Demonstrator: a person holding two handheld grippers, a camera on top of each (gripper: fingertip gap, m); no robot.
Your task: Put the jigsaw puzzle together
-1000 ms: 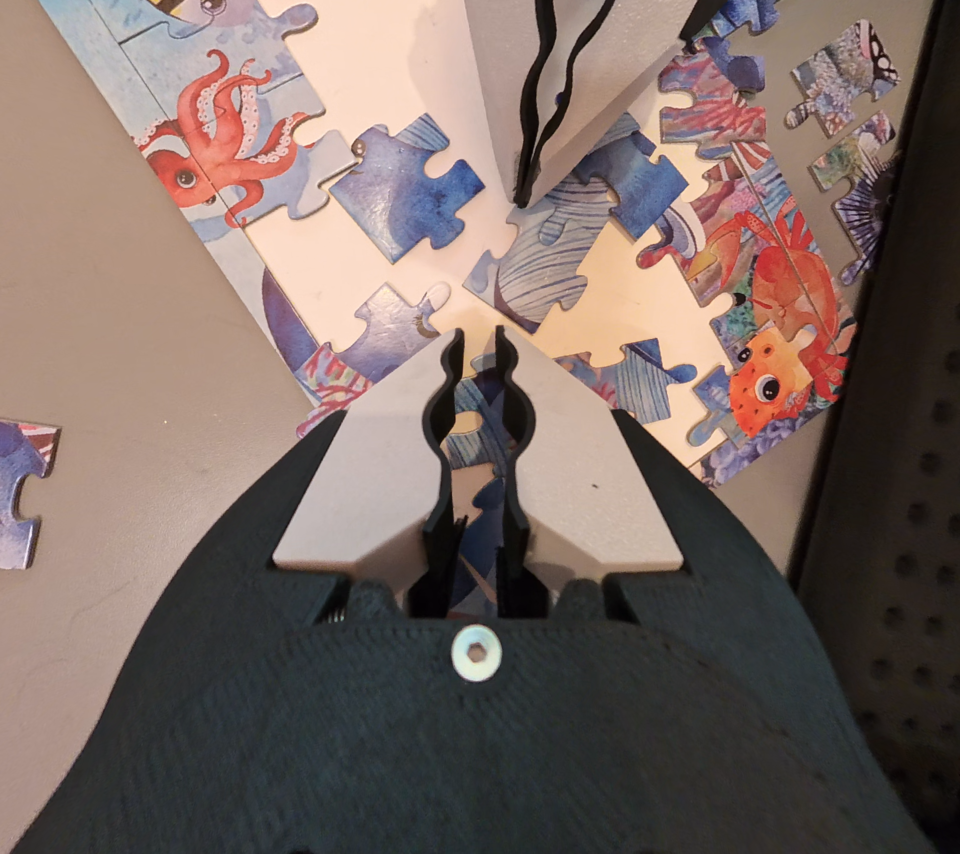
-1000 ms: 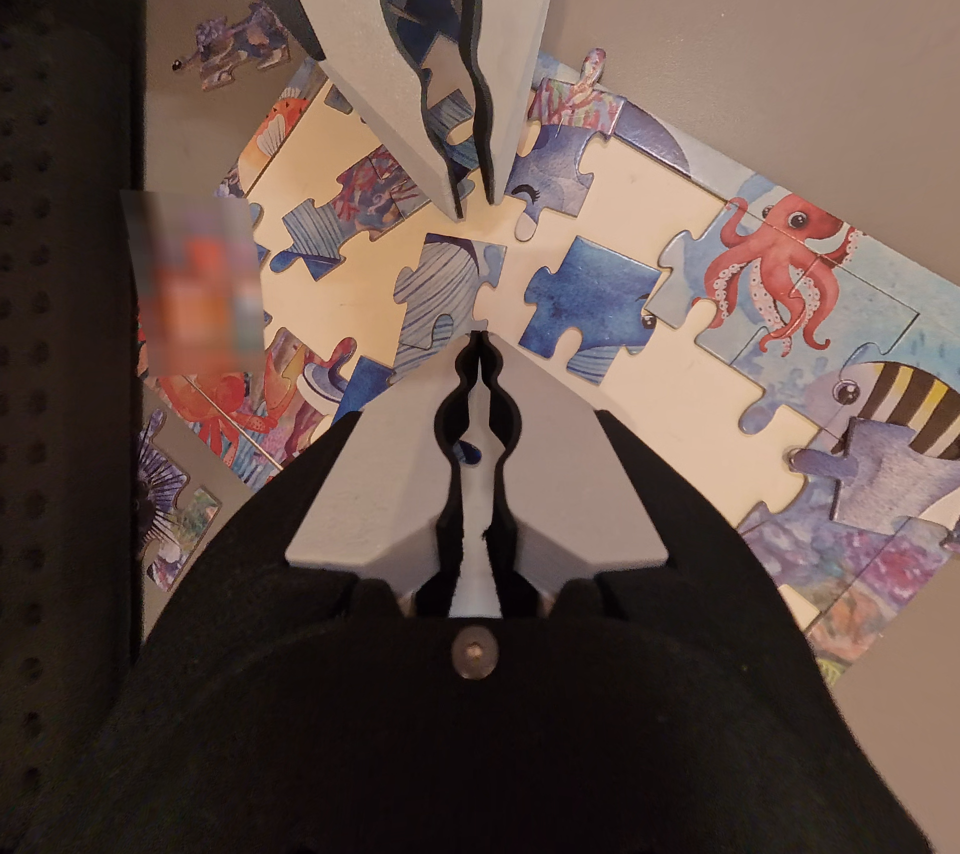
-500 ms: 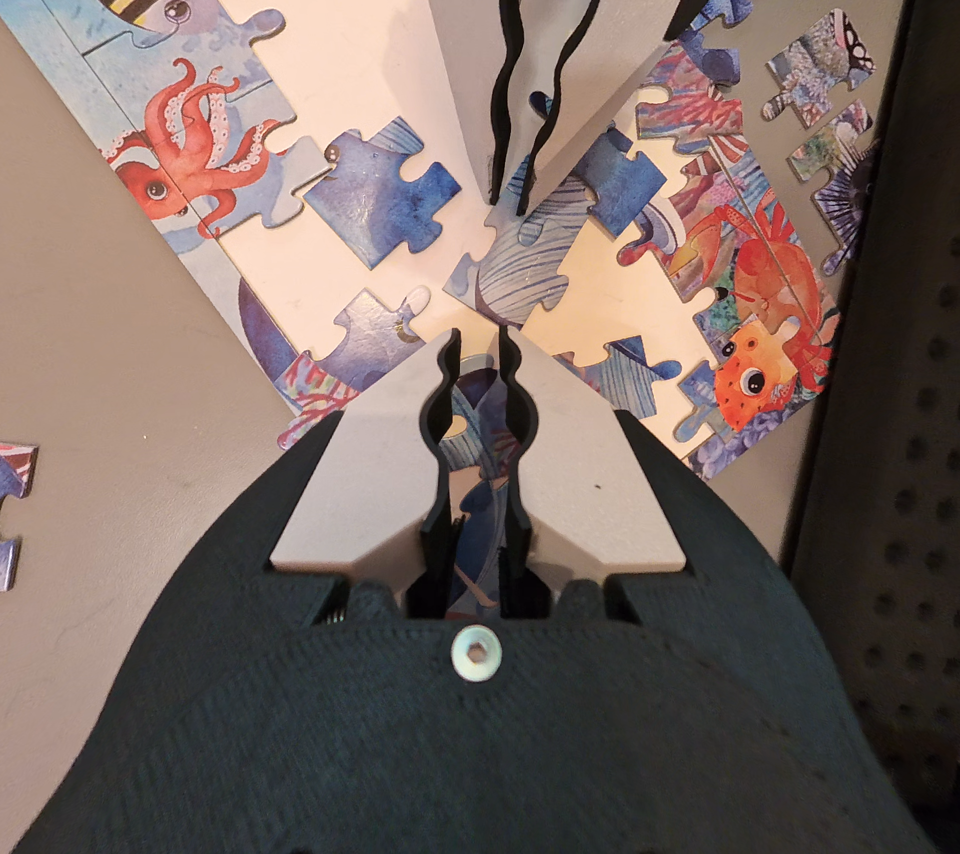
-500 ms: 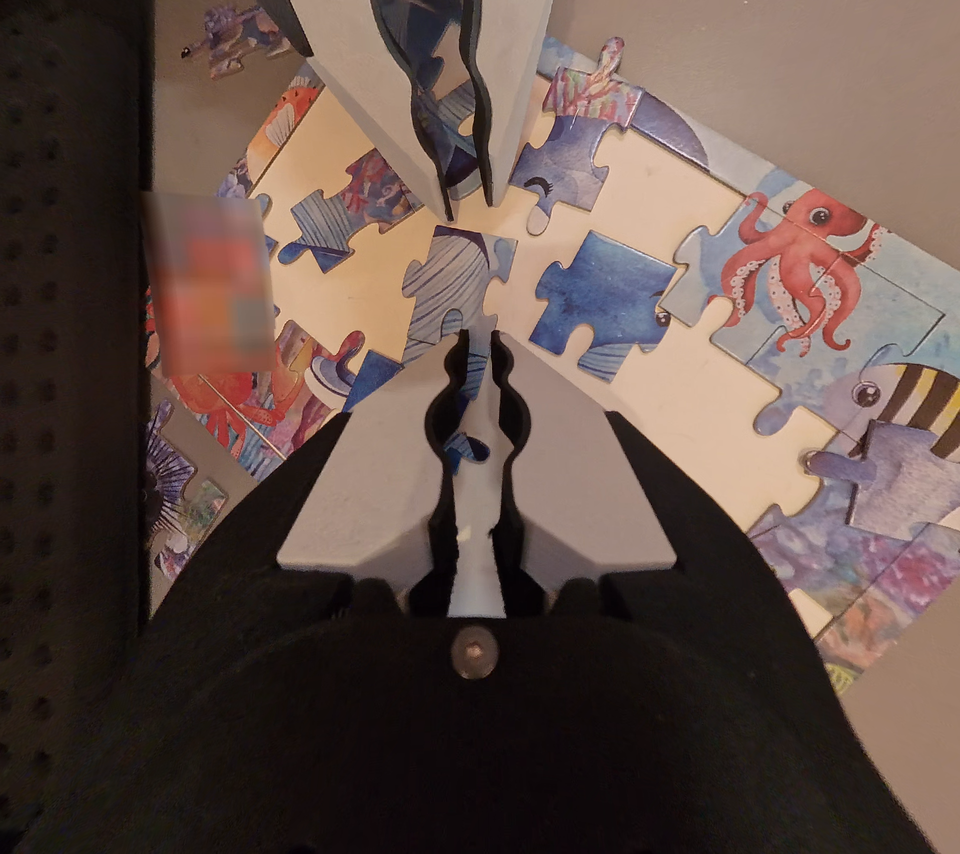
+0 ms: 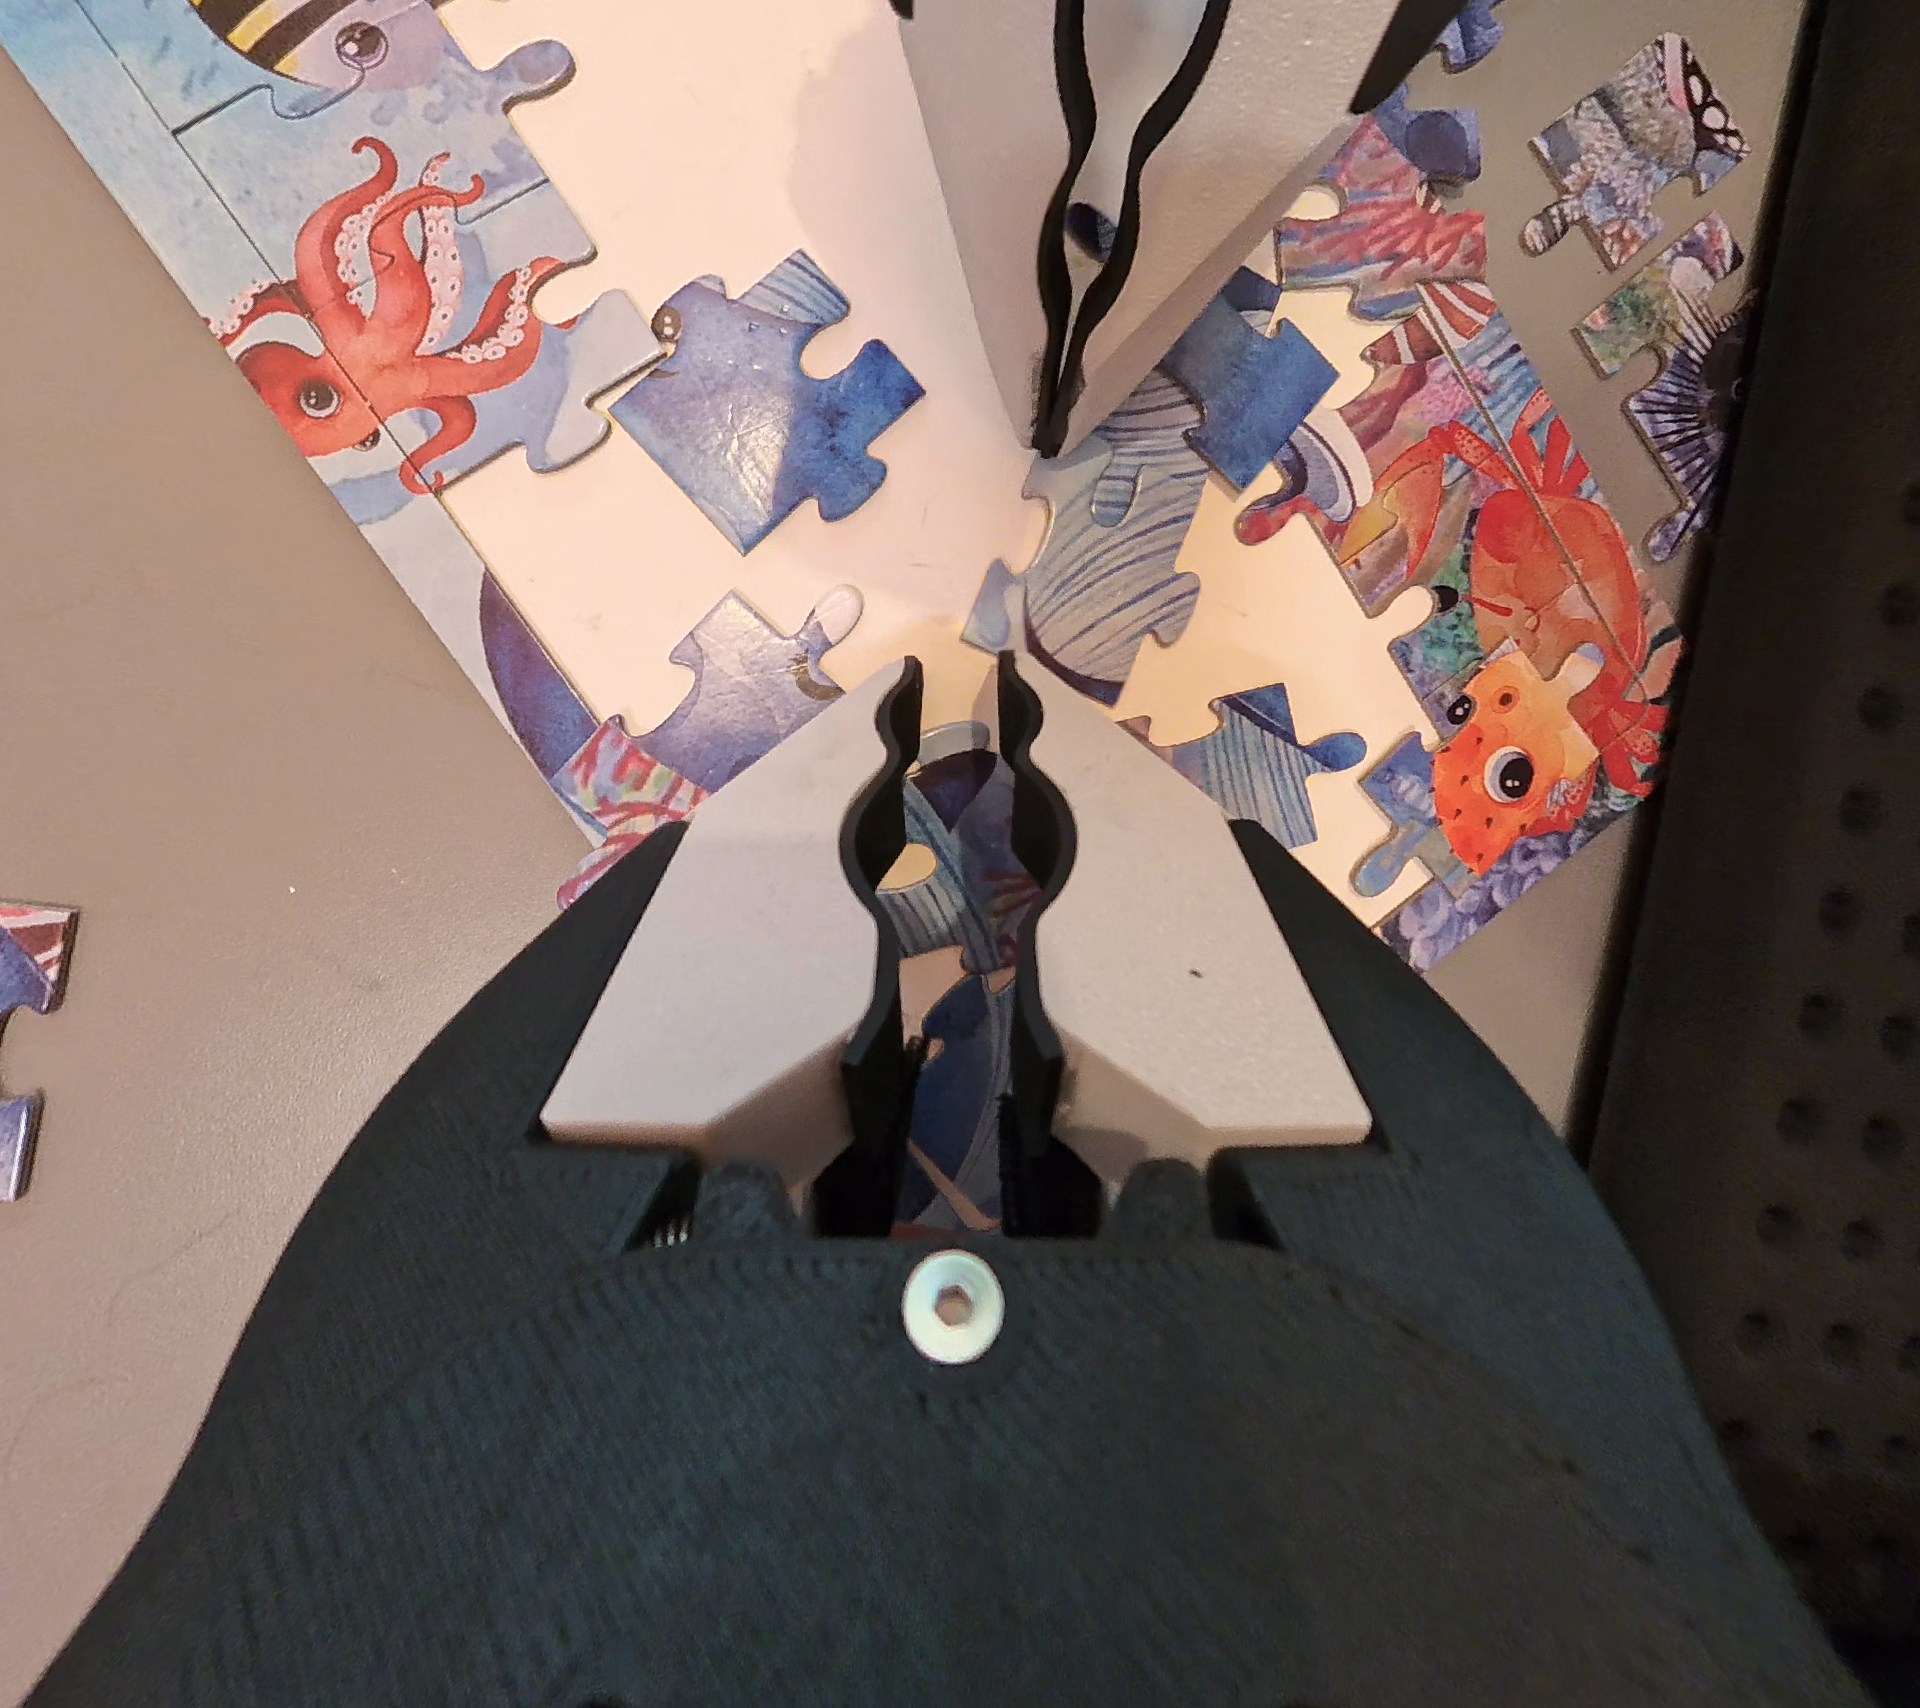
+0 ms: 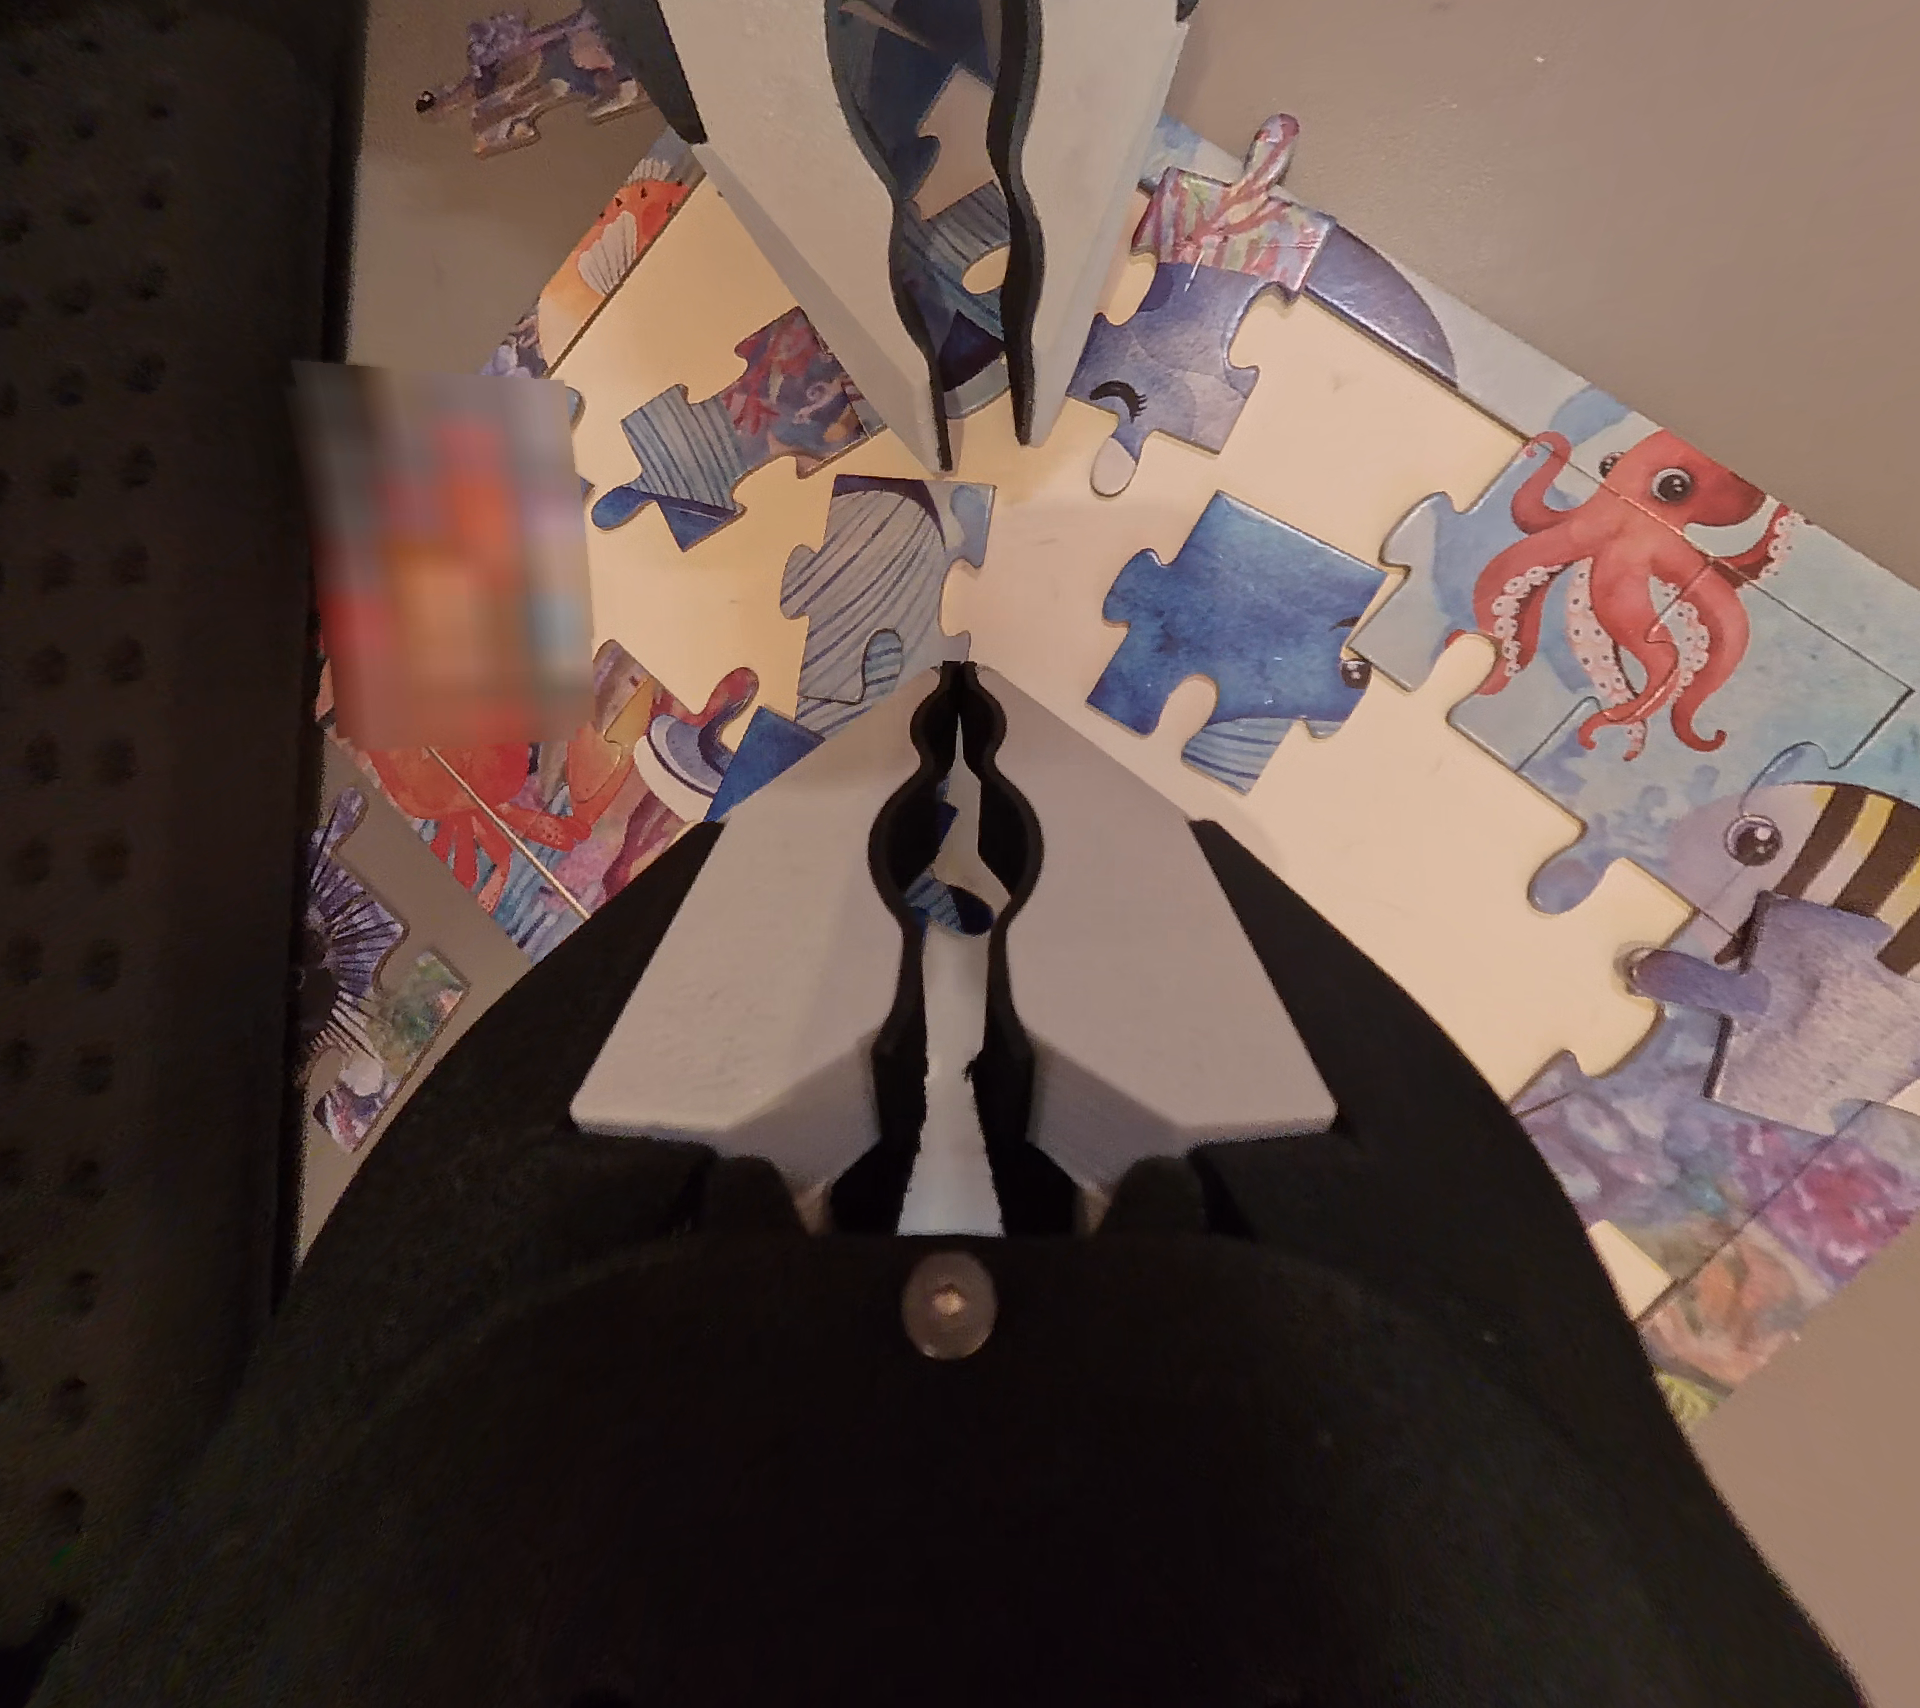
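Observation:
The puzzle board (image 5: 727, 100) lies slanted on a grey table, its cream middle partly bare. Octopus (image 5: 384, 308) and crab (image 5: 1527, 536) sections are joined at its ends. A blue striped piece (image 5: 1101, 578) lies loose mid-board, also in the right wrist view (image 6: 883, 588). My right gripper (image 6: 958, 671) is shut and empty, its tips at that piece's corner; the left wrist view shows it from above (image 5: 1049, 437). My left gripper (image 5: 956, 671) is slightly open and empty, hovering over the board's near corner. A plain blue piece (image 6: 1236, 619) lies beside the octopus.
Loose pieces lie on the board (image 5: 1257, 754) (image 5: 748, 682) and off it on the table (image 5: 1642, 141) (image 5: 1662, 391) (image 5: 21, 1014) (image 6: 530, 79). A dark perforated surface (image 5: 1818, 827) borders the table on the crab side.
My right gripper closed from a slight gap. The striped piece shifted a little away from the plain blue piece, toward the crab side. The left gripper kept its narrow gap.

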